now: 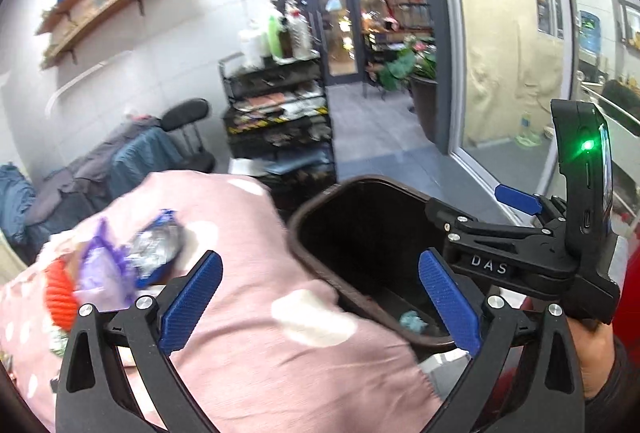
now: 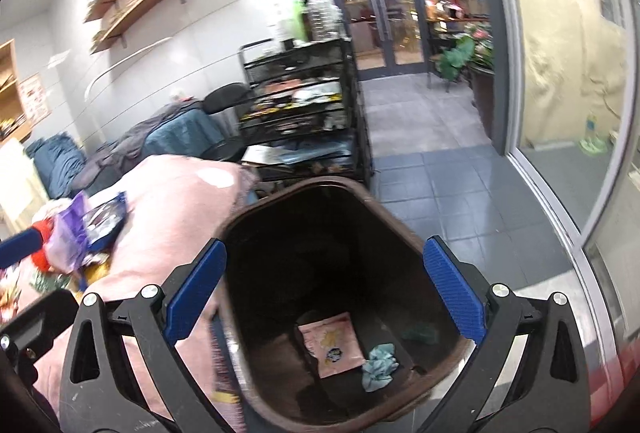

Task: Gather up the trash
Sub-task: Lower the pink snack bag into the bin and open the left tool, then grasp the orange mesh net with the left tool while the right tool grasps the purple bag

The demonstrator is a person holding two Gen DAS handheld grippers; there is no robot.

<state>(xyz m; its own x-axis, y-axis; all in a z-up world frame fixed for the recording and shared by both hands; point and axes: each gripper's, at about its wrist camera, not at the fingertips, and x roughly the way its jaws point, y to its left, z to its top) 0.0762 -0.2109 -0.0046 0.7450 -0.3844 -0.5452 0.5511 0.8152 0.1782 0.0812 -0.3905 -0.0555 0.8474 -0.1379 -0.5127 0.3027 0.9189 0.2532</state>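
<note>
Pink polka-dot cushion (image 1: 256,273) pressed against the left side of the dark brown bin (image 2: 240,221); bin tilted, mouth open toward both cameras. Black wire rack (image 2: 304,105) well beyond the bin, glass doors (image 2: 378,21) farther back. Left gripper (image 1: 320,297) released, jaws spread wide over the cushion's edge and the bin's near rim, nothing between the blue pads. Right gripper (image 2: 326,295) likewise unclenched, 2 fingers straddling the bin's mouth without touching it. Inside the bin, on its floor: pink packet (image 2: 332,345); crumpled pale-blue tissue (image 2: 378,365) just beside it. Left of the bin, on the cushion: purple wrapper (image 1: 106,269); blue-and-silver wrapper (image 1: 160,241) touching it.
</note>
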